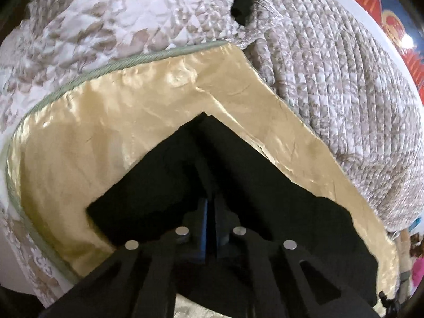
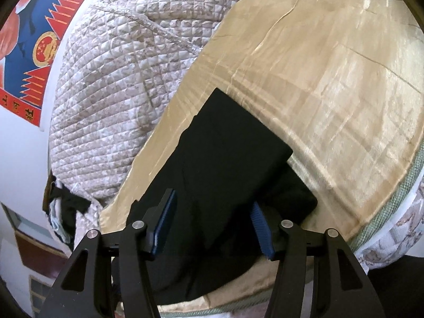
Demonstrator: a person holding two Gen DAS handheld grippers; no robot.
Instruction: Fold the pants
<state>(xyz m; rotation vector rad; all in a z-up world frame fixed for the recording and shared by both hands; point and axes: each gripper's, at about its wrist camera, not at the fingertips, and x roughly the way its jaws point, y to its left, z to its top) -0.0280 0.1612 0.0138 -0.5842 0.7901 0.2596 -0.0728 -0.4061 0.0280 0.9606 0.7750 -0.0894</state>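
Pants lower edge hidden behind right gripper linkage.

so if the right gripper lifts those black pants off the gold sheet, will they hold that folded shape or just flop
The black pants would probably flop: they are soft cloth, and the folded layer already sags over the one below. The gold sheet looks glossy, so they may slide if pushed. The right gripper is open around them; gripping one layer would likely let the fold open.

Bed with gold satin sheet, green corded edging; quilted floral coverlet; white wall bearing red-and-blue poster
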